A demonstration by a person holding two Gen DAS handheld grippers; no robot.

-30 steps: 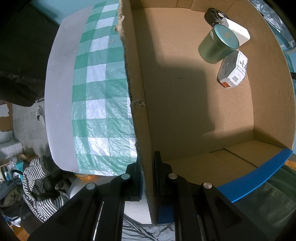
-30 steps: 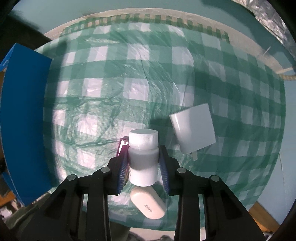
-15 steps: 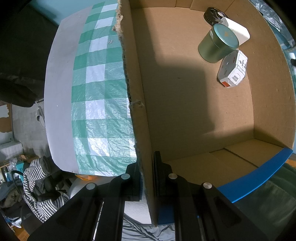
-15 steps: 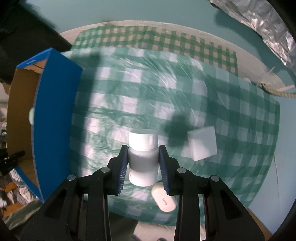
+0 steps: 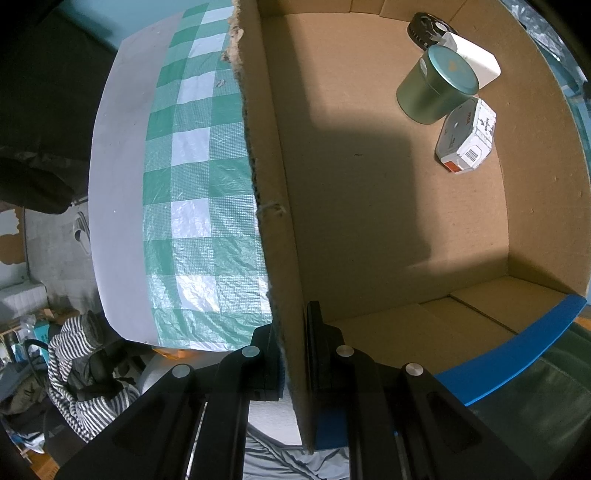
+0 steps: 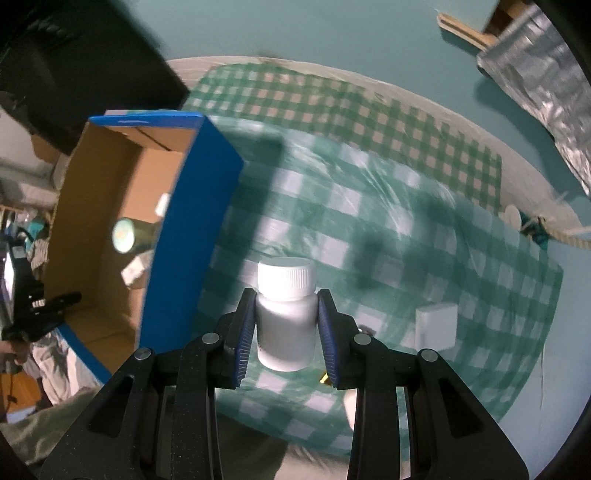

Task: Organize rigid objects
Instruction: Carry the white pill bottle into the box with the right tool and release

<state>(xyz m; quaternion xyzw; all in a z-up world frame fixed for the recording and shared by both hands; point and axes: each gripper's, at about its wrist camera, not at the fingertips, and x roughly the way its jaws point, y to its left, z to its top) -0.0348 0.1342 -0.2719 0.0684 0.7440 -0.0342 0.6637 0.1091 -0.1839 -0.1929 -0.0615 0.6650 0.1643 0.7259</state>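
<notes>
My right gripper (image 6: 286, 325) is shut on a white plastic bottle (image 6: 285, 314) with a ribbed cap, held upright high above the green checked tablecloth (image 6: 388, 229). The blue-sided cardboard box (image 6: 192, 229) lies to its left. My left gripper (image 5: 293, 343) is shut on the box's left wall (image 5: 273, 229). Inside the box sit a green round tin (image 5: 436, 88), a white hexagonal box (image 5: 467, 136), a white block (image 5: 471, 59) and a black round item (image 5: 424, 27).
A white square block (image 6: 436, 326) lies on the cloth to the right of the bottle. A white pill-shaped item (image 6: 349, 404) is partly hidden behind the right finger. Striped clothing (image 5: 77, 365) lies below the table's left edge.
My right gripper has risen and swung left with the bottle, so the box has come into view. The left gripper has kept its hold on the box wall.
</notes>
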